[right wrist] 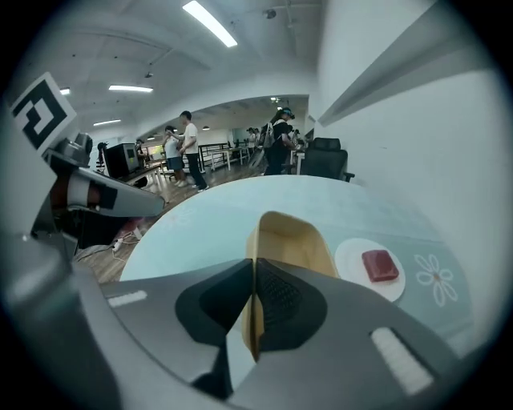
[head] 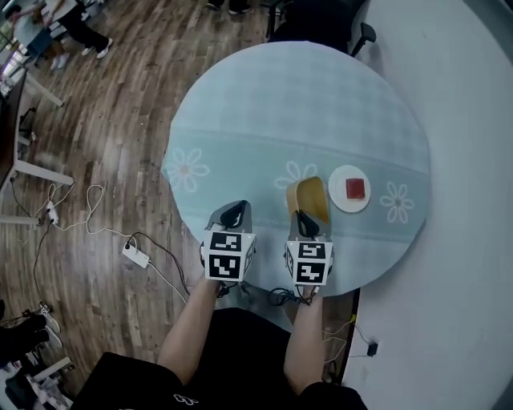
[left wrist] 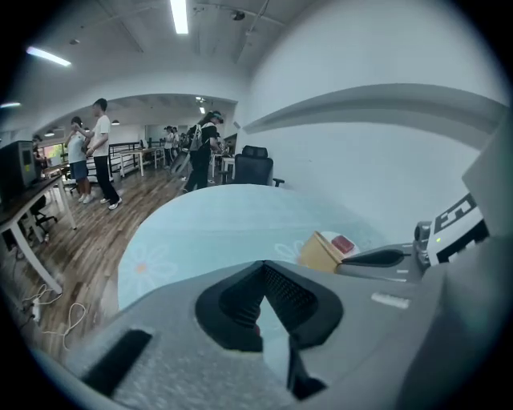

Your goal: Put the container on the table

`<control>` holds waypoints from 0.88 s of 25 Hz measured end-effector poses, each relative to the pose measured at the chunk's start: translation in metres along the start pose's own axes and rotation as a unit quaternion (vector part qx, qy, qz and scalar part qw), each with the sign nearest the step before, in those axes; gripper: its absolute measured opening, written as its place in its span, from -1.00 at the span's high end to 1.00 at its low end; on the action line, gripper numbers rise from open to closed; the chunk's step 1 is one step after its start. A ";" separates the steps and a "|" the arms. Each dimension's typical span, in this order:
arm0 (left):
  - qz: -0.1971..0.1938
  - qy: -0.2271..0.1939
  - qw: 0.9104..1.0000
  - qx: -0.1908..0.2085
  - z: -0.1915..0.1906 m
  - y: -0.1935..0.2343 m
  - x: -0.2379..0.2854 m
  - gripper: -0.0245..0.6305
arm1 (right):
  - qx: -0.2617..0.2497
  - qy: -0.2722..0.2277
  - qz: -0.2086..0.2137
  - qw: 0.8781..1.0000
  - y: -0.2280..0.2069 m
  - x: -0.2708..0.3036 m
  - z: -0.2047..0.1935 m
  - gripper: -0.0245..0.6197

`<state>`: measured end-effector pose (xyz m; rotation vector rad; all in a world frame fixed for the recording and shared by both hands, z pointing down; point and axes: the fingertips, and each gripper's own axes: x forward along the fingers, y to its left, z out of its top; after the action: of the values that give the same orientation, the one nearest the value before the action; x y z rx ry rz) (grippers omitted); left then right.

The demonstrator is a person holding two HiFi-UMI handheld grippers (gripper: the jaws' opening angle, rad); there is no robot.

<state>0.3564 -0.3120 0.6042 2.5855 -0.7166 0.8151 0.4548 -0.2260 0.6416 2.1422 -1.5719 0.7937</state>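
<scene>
A tan wooden container (head: 309, 198) with an open top lies near the front edge of the round table (head: 296, 104), which has a pale blue cloth. My right gripper (head: 304, 222) is shut on the container's near wall (right wrist: 292, 240), with the thin rim pinched between the pads. I cannot tell whether the container rests on the cloth or hangs just over it. My left gripper (head: 234, 213) is shut on nothing, over the table's front edge to the left of the container (left wrist: 321, 252).
A white plate (head: 340, 200) with a red block (head: 355, 188) sits just right of the container. A dark office chair (head: 321, 24) stands behind the table. A power strip (head: 136, 256) and cables lie on the wooden floor at left. People stand far off.
</scene>
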 end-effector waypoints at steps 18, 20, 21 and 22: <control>-0.012 -0.102 0.995 0.021 0.085 -0.026 -0.011 0.93 | 0.098 -0.231 -0.015 0.968 -0.055 -0.055 0.110 0.89; -0.018 -0.138 0.990 0.024 0.110 -0.039 -0.027 0.93 | 0.120 -0.283 -0.008 0.952 -0.068 -0.091 0.138 0.90; -0.020 -0.158 0.987 0.025 0.125 -0.044 -0.036 0.93 | 0.130 -0.308 -0.001 0.943 -0.073 -0.109 0.153 0.90; -0.023 -0.179 0.983 0.026 0.140 -0.049 -0.046 0.93 | 0.139 -0.332 0.007 0.933 -0.078 -0.126 0.167 0.90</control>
<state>0.4121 -0.3184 0.4593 2.8184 -0.7370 0.3577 0.5379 -0.2072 0.4354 2.8090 -1.8663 0.3034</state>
